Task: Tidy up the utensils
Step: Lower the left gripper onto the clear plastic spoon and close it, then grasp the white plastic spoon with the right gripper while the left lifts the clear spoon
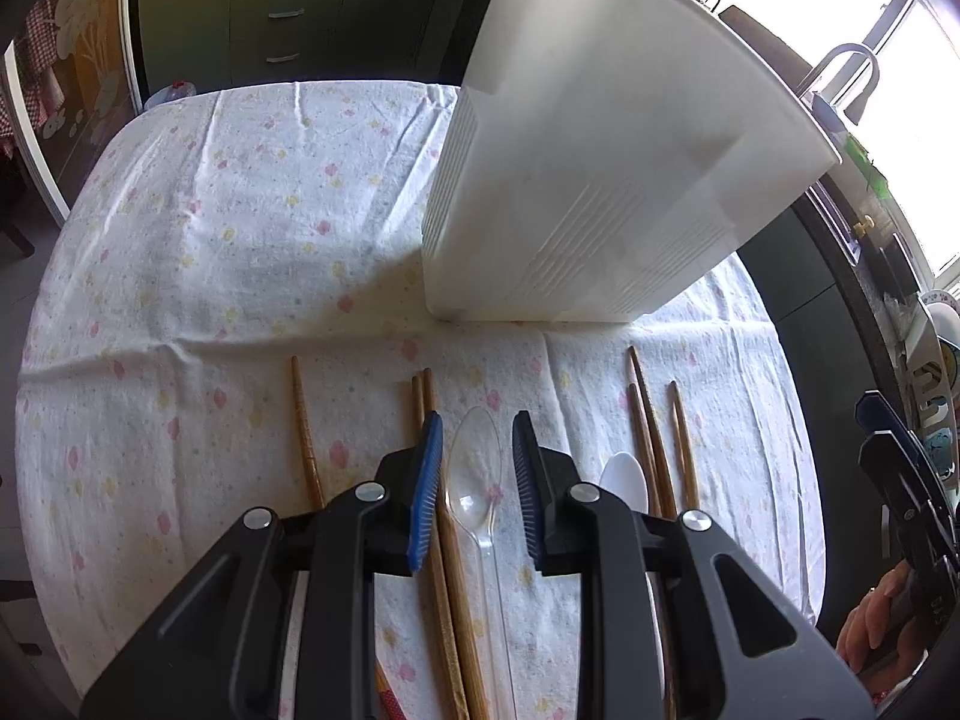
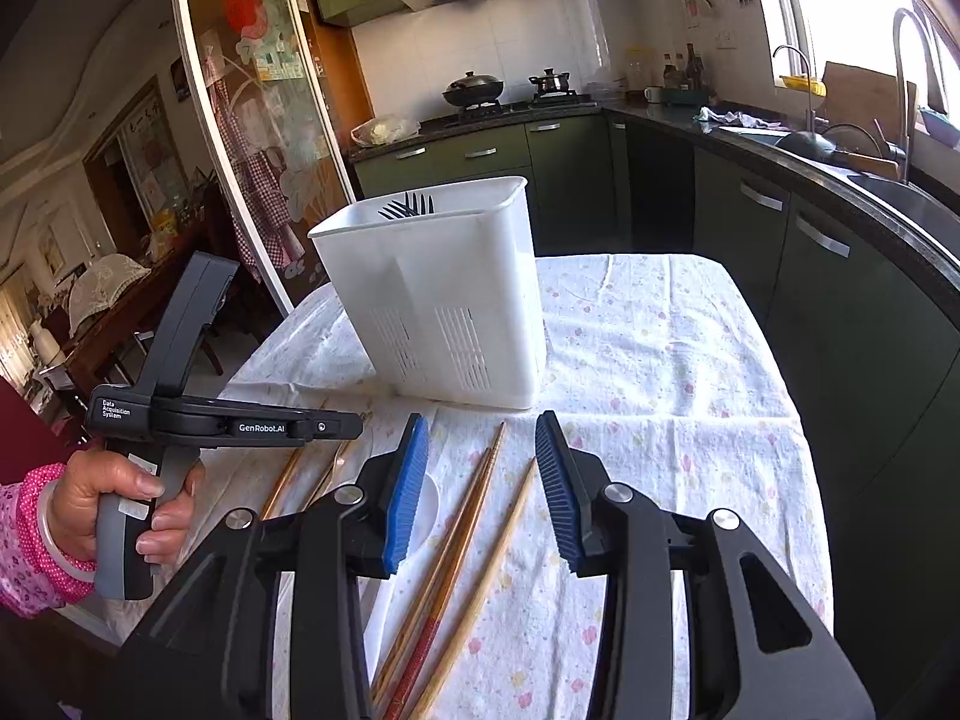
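A clear plastic spoon (image 1: 474, 480) lies on the flowered tablecloth (image 1: 210, 240), bowl towards the white utensil holder (image 1: 600, 180). My left gripper (image 1: 478, 420) hangs over it, open, one blue pad on each side of the bowl and neither pressing on it. A pair of wooden chopsticks (image 1: 423, 396) runs under its left finger; a single one (image 1: 306, 438) lies further left. My right gripper (image 2: 482, 420) is open above several chopsticks (image 2: 474, 516), with a white spoon (image 2: 423, 510) under its left finger. The holder (image 2: 438, 300) stands upright with black forks (image 2: 408, 207) inside.
More chopsticks (image 1: 654, 420) and the white spoon (image 1: 624, 474) lie right of my left gripper. A hand (image 2: 120, 498) in a pink sleeve holds the left gripper (image 2: 354, 423). Green cabinets (image 2: 840, 300), a dark counter and a sink run along the right.
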`<state>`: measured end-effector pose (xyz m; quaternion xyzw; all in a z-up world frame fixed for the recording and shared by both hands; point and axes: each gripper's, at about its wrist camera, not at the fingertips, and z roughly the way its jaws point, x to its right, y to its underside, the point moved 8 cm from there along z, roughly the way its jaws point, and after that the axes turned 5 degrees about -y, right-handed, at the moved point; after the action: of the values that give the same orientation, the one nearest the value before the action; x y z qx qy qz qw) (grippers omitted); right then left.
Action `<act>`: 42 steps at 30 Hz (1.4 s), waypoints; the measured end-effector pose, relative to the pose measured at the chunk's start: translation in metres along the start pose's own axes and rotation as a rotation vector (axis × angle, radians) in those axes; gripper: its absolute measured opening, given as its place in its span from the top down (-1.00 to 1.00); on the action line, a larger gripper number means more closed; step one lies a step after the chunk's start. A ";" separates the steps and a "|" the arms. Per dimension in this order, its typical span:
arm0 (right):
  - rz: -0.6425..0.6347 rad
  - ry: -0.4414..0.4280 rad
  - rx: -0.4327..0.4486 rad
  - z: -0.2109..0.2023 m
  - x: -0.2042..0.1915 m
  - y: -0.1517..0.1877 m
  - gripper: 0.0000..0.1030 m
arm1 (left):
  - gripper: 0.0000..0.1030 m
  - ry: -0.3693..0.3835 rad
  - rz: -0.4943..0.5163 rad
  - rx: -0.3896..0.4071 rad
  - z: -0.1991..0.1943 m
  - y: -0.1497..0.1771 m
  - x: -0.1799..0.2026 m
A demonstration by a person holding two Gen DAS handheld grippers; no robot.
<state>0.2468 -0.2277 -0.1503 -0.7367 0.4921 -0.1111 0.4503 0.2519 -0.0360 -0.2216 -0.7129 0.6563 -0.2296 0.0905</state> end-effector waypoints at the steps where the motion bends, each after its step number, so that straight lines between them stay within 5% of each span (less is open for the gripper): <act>1: 0.000 -0.002 -0.003 0.002 -0.002 -0.002 0.27 | 0.57 0.002 -0.001 0.000 0.000 -0.001 -0.001; 22: 0.039 -0.084 -0.093 0.033 -0.011 0.007 0.18 | 0.54 0.056 0.018 -0.097 0.021 0.010 0.007; 25: 0.048 -0.117 -0.125 0.042 -0.014 0.011 0.17 | 0.63 0.075 0.027 -0.102 0.020 0.013 0.012; 27: 0.048 -0.126 -0.147 0.049 -0.015 0.013 0.17 | 0.94 0.084 0.040 -0.099 0.019 0.014 0.017; 42: 0.106 -0.264 -0.355 0.118 -0.008 0.035 0.14 | 0.98 0.129 0.062 -0.063 -0.005 0.013 0.025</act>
<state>0.2925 -0.1600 -0.2422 -0.7856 0.4788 0.0985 0.3794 0.2389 -0.0608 -0.2172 -0.6786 0.6894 -0.2514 0.0325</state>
